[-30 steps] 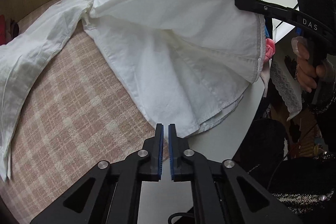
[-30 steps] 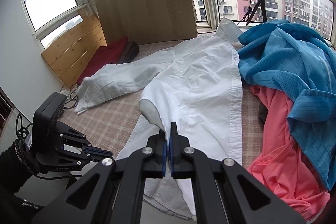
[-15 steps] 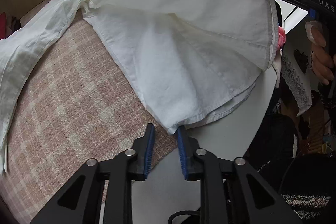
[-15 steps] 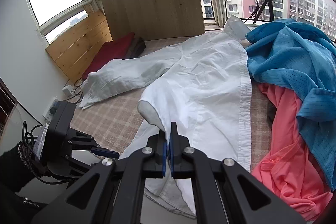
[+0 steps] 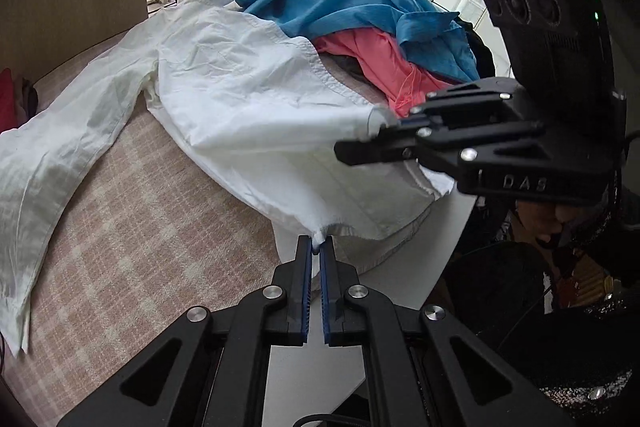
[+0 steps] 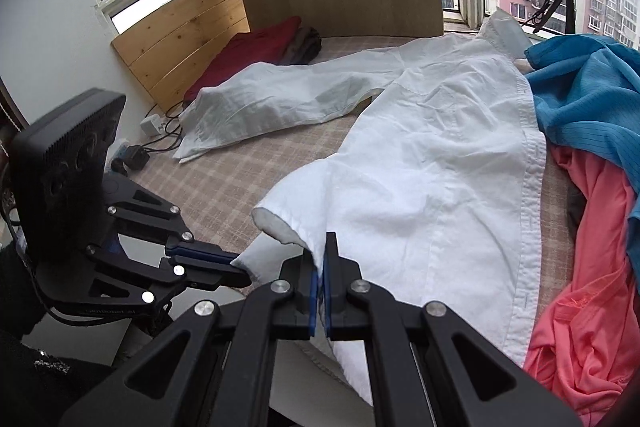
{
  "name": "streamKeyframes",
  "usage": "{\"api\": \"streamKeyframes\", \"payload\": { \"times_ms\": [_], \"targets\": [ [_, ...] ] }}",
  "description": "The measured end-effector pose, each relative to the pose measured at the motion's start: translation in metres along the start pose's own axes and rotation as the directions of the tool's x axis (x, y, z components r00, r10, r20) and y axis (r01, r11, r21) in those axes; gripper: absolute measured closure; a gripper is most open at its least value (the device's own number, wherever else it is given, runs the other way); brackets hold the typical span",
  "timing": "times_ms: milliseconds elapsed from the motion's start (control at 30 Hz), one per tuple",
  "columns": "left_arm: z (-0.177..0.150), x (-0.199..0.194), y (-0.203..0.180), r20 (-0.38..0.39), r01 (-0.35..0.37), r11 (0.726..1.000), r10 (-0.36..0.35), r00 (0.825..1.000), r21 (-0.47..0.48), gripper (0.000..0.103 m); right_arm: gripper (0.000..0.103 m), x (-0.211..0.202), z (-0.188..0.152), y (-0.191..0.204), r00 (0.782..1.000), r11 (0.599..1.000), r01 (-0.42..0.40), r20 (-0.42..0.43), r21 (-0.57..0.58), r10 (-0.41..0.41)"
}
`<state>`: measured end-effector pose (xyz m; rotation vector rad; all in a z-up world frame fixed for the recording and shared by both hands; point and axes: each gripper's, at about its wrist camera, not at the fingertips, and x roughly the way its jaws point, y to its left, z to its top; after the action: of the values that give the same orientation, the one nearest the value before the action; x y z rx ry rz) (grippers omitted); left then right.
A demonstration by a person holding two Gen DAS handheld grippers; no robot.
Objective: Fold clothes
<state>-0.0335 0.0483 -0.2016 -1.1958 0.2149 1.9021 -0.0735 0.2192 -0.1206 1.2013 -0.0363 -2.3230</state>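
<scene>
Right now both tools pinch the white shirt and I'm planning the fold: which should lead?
Probably the left tool: it pinches the white shirt at its hem corner beside bare checked cover; the right tool sits nearer the clothes pile.

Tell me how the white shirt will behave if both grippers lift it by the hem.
The white shirt is probably floppy: it sags and creases between the left gripper and right gripper, both pinching its edge. It looks thin and light, so likely easy to raise. Its long sleeve lies spread on the checked cloth and would likely trail behind.

Both hand-held grippers (image 5: 316,247) (image 6: 321,253) clamped, angled downward
</scene>
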Motion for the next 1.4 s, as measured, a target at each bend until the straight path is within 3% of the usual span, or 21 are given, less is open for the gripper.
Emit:
{"api": "streamKeyframes", "payload": {
  "times_ms": [167,233,367,400,633,667,733,767,833,900,1033,1167,1400],
  "targets": [
    [0.009,-0.002,-0.003,0.002,0.030,1.000,-0.030,1.000,0.003,0.100,0.097,0.009,-0.006,0.010,0.999,0.999,-0.025,-0.047,-0.023,0.024],
    [0.012,-0.003,-0.003,-0.001,0.035,0.999,-0.035,0.999,0.012,0.100,0.090,0.006,-0.009,0.010,0.997,0.999,-0.044,-0.060,-0.016,0.043],
    [0.016,-0.005,-0.007,-0.008,0.045,0.999,-0.044,0.999,0.029,0.100,0.063,0.003,-0.016,0.015,0.997,0.998,-0.051,-0.054,-0.020,0.050],
    [0.017,-0.006,-0.008,-0.009,0.045,0.998,-0.045,0.999,0.032,0.100,0.062,0.003,-0.017,0.018,0.998,0.998,-0.049,-0.046,-0.026,0.048],
    [0.023,-0.007,-0.008,-0.026,0.060,0.998,-0.060,0.998,0.036,0.100,0.062,0.017,-0.019,0.031,1.000,0.997,0.031,-0.002,-0.078,-0.031],
    [0.023,-0.007,-0.008,-0.031,0.061,0.997,-0.060,0.998,0.037,0.099,0.065,0.020,-0.019,0.029,0.999,0.997,0.032,-0.003,-0.068,-0.032],
    [0.021,-0.007,-0.005,-0.052,0.072,0.997,-0.071,0.996,0.017,0.097,0.086,0.026,-0.019,0.024,0.999,0.998,0.044,-0.010,-0.049,-0.045],
    [0.020,-0.008,-0.001,-0.058,0.073,0.997,-0.073,0.996,0.000,0.089,0.094,0.028,-0.019,0.020,0.999,0.998,0.050,-0.015,-0.039,-0.051],
    [0.018,-0.010,0.007,-0.064,0.067,0.997,-0.069,0.996,-0.038,0.073,0.096,0.030,-0.020,0.013,0.999,0.999,0.042,-0.015,-0.012,-0.042],
    [0.016,-0.010,0.019,-0.086,0.063,0.994,-0.072,0.994,-0.094,0.068,0.097,0.030,-0.021,0.011,0.999,0.999,0.033,-0.008,-0.003,-0.033],
    [0.018,0.006,0.044,-0.160,0.089,0.962,-0.133,0.978,-0.257,0.061,0.096,0.028,-0.021,0.016,0.999,0.999,0.036,0.006,-0.021,-0.036],
    [0.027,0.017,0.056,-0.156,0.163,0.915,-0.233,0.960,-0.368,0.059,0.097,0.030,-0.022,0.021,0.999,0.998,0.047,0.014,-0.039,-0.047],
    [0.043,0.019,0.067,-0.153,0.152,0.873,-0.248,0.957,-0.463,0.049,0.097,0.033,-0.028,0.026,0.997,0.995,0.076,0.034,-0.061,-0.074]
  ]
}}
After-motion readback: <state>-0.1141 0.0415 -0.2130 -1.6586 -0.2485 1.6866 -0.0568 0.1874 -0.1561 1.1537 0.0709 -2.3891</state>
